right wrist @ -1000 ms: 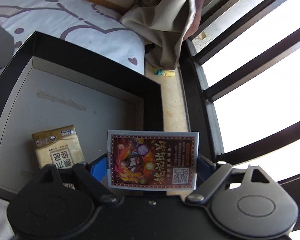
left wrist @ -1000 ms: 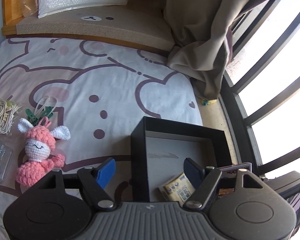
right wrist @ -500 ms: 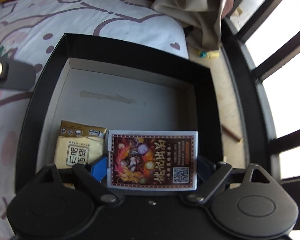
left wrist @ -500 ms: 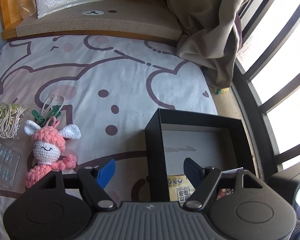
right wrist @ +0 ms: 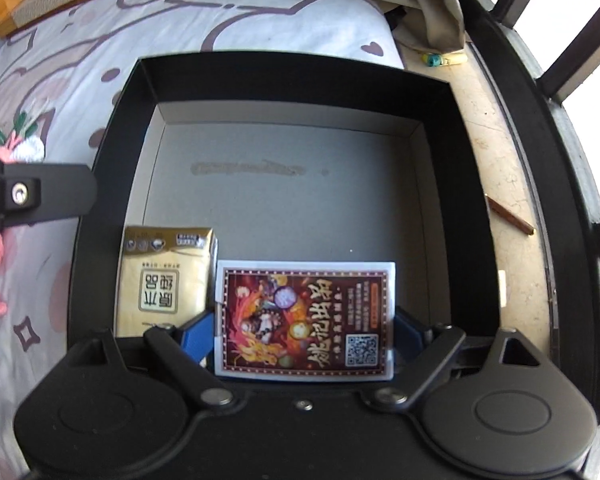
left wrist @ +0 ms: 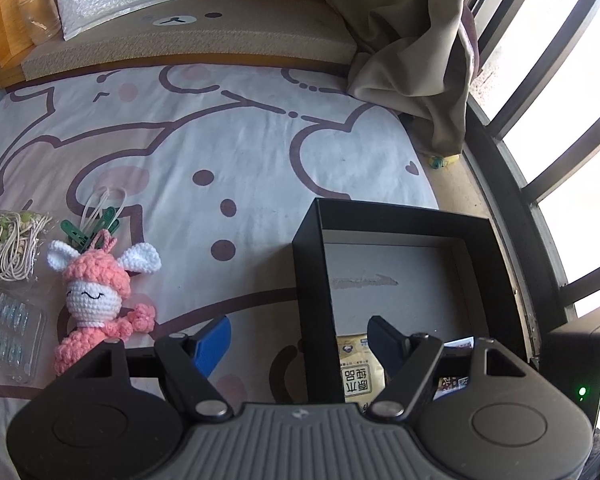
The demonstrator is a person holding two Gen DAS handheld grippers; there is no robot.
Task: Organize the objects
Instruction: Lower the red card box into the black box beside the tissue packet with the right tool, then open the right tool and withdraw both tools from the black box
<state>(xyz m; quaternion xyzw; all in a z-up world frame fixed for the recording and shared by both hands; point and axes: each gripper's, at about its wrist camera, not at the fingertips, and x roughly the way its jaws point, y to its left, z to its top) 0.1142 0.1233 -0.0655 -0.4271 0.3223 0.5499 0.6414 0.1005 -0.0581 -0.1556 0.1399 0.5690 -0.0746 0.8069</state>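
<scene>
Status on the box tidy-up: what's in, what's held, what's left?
Done: gold packet lies in the black box. In hand: right gripper holds the card pack over the box. Left: crochet doll, green clips, cord bundle, clear tray on the bedsheet; left gripper empty.

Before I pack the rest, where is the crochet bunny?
Left wrist view, lower left: crochet bunny lies on the bedsheet, outside the black box, beside the green clips.
</scene>
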